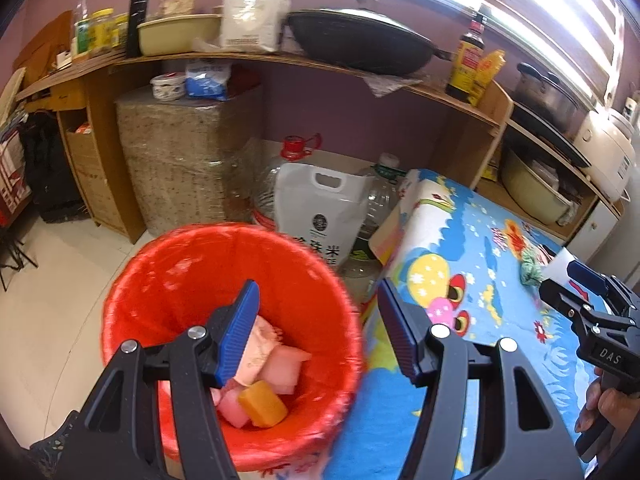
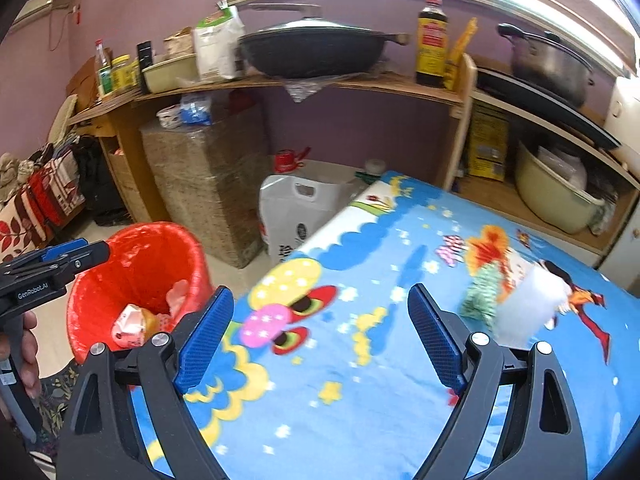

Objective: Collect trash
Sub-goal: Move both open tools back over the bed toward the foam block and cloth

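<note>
A bin with a red liner [image 1: 192,276] stands on the floor left of the table; it also shows in the right wrist view [image 2: 140,264]. Inside lie pink wrappers [image 1: 272,360] and an orange block [image 1: 262,404]. My left gripper [image 1: 320,332] is open and empty, over the bin's right rim. My right gripper [image 2: 320,344] is open and empty above the cartoon tablecloth [image 2: 380,380]. On the cloth lie a green crumpled piece [image 2: 482,292] and a white paper cup [image 2: 528,304], ahead and right of the right gripper. They also show in the left wrist view: the green piece [image 1: 530,266] and the cup [image 1: 560,264].
A white rice bag [image 1: 320,208] and clear plastic bottles [image 1: 376,200] stand on the floor between bin and wall. A wooden shelf [image 1: 280,58] holds a wok, bottles, bowls and pots. A wrapped box [image 1: 172,160] stands behind the bin.
</note>
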The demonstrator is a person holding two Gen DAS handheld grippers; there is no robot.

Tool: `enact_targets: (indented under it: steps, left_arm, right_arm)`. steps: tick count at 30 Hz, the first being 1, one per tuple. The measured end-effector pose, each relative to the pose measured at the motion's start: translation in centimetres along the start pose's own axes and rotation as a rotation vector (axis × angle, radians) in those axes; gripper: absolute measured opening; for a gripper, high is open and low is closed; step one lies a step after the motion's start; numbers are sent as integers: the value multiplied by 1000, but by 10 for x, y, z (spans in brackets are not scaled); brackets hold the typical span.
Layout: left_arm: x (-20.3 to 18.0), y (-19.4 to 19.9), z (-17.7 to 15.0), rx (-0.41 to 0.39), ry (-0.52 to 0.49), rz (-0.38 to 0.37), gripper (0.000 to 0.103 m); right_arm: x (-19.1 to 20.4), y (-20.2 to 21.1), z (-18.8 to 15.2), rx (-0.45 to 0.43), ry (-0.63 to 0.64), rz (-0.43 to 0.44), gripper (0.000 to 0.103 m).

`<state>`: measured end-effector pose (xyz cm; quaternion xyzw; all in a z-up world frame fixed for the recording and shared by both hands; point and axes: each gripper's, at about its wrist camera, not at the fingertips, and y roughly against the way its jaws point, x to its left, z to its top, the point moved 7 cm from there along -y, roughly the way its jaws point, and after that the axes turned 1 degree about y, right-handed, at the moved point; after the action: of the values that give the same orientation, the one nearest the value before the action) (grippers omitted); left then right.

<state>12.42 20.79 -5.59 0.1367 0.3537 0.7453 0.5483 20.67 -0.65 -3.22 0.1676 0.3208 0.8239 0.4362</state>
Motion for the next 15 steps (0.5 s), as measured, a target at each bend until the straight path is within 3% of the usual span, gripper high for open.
enact_targets:
  steps: [15]
  left_arm:
    - [-94,-21,-8,29,-108,-89,59]
  right_arm:
    - [-97,18,-30,4,-103,-116,84]
